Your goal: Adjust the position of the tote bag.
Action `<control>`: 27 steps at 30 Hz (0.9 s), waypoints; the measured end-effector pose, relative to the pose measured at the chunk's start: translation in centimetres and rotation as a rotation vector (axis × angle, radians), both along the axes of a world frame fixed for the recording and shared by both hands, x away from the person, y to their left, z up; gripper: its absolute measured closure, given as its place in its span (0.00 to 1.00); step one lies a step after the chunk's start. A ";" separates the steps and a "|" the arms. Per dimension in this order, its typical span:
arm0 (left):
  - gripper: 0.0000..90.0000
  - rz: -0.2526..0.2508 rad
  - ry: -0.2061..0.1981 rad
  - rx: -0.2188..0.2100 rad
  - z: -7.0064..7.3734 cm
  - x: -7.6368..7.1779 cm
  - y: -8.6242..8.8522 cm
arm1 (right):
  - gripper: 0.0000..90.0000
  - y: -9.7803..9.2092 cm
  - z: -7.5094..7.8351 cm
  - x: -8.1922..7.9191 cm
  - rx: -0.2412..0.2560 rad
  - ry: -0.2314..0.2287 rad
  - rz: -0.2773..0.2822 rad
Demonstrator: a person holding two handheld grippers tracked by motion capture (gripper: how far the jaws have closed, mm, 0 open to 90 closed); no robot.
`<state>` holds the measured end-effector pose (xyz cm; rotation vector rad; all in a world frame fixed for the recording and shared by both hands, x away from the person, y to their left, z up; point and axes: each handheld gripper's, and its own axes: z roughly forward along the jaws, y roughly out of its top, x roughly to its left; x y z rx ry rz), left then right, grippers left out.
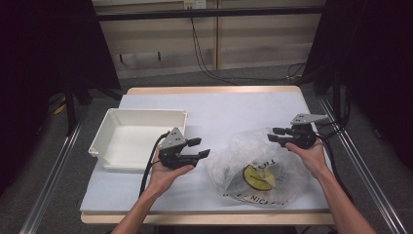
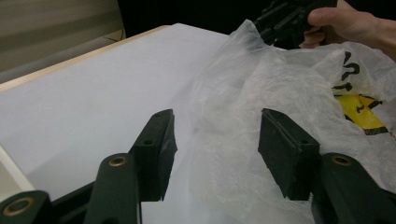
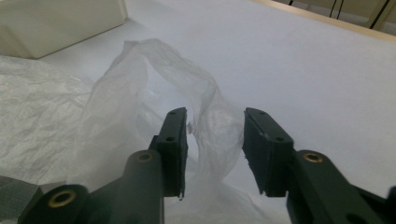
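A crumpled clear plastic bag (image 1: 258,168) with a yellow and black print lies on the white table top, right of centre. My left gripper (image 1: 198,147) is open just left of the bag, its jaws pointing at the bag's edge (image 2: 224,140). At the bag's far right corner my right gripper (image 1: 276,134) is open too, with a raised loop of the bag's handle (image 3: 205,112) standing between and just beyond its jaws. Neither holds the plastic. In the left gripper view the right gripper (image 2: 285,21) and its hand show beyond the bag.
An empty white tray (image 1: 139,137) sits at the left of the table, close behind my left hand; its corner (image 3: 56,23) shows in the right gripper view. The table's wooden edge (image 1: 209,90) runs along the far side. Metal rails flank the table.
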<state>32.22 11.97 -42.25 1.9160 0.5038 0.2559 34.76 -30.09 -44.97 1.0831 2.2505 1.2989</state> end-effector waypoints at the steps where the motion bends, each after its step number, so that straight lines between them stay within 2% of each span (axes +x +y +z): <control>1: 0.50 0.000 0.001 -0.004 0.0 0.0 0.1 | 0.69 0.0 -0.1 0.1 -0.005 0.004 0.001; 3: 0.48 0.009 0.003 -0.002 -0.2 0.1 0.2 | 0.77 0.0 -0.3 0.2 -0.019 0.017 0.010; 4: 0.48 0.016 0.002 0.005 -0.3 0.2 0.3 | 0.80 0.0 -0.4 0.2 -0.011 0.017 0.008; 6: 0.48 0.020 0.005 0.008 -0.4 0.2 0.4 | 0.93 -0.1 -0.4 0.3 0.010 0.022 0.012; 8: 0.47 0.018 0.004 0.000 -0.4 0.2 0.5 | 0.98 -0.2 -0.2 0.3 0.037 0.021 0.015; 14: 0.47 0.023 -0.005 -0.009 0.0 0.2 0.5 | 0.99 0.0 1.1 -0.4 0.068 -0.031 0.039; 22: 0.47 -0.003 -0.032 -0.034 1.1 0.0 0.0 | 1.00 2.1 4.3 -1.5 0.117 -0.107 0.110; 27: 0.47 -0.037 -0.038 -0.035 1.3 -0.1 -1.1 | 1.00 2.4 6.1 -1.8 0.162 -0.149 0.118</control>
